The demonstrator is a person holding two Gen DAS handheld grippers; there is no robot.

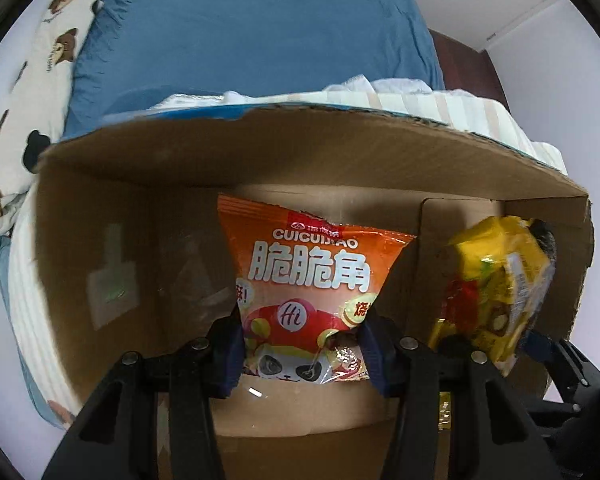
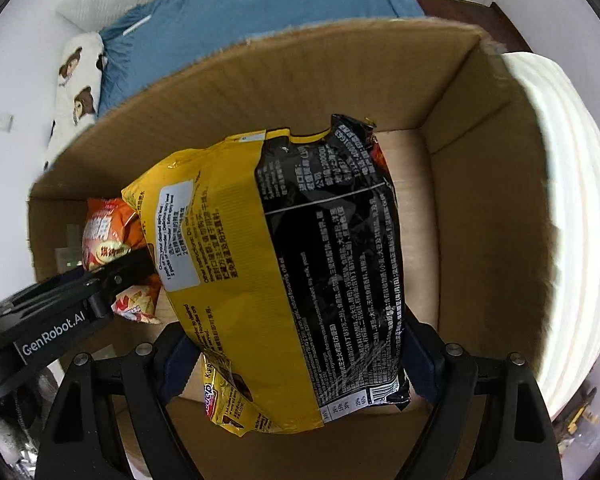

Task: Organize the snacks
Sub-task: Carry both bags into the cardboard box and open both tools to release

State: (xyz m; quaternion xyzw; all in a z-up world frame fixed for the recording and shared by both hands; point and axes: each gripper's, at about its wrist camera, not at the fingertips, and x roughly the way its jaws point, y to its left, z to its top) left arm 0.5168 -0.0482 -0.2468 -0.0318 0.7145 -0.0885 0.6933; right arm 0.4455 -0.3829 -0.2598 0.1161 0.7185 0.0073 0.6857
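Both snack packs hang inside the open brown cardboard box [image 2: 480, 208], ready to be let go.

The box is plain corrugated card with ragged top edges and a bare, taped floor; it sits by a bed with a wrinkled blue cotton quilt [image 1: 260, 28] and a soft white pillow printed with brown bears [image 1: 40, 60]. The large yellow-and-black crinkled plastic noodle multipack [image 2: 300, 260], bulky and glossy, is clamped across its lower part by the right gripper [image 2: 300, 364], over the box's right half. To its left, the small orange puffed foil bag of corn-horn crisps [image 1: 312, 280] is pinched at its base by the left gripper [image 1: 304, 356], low over the floor. I judge this the placing step: next, lower each pack until it rests, then spread the jaws.
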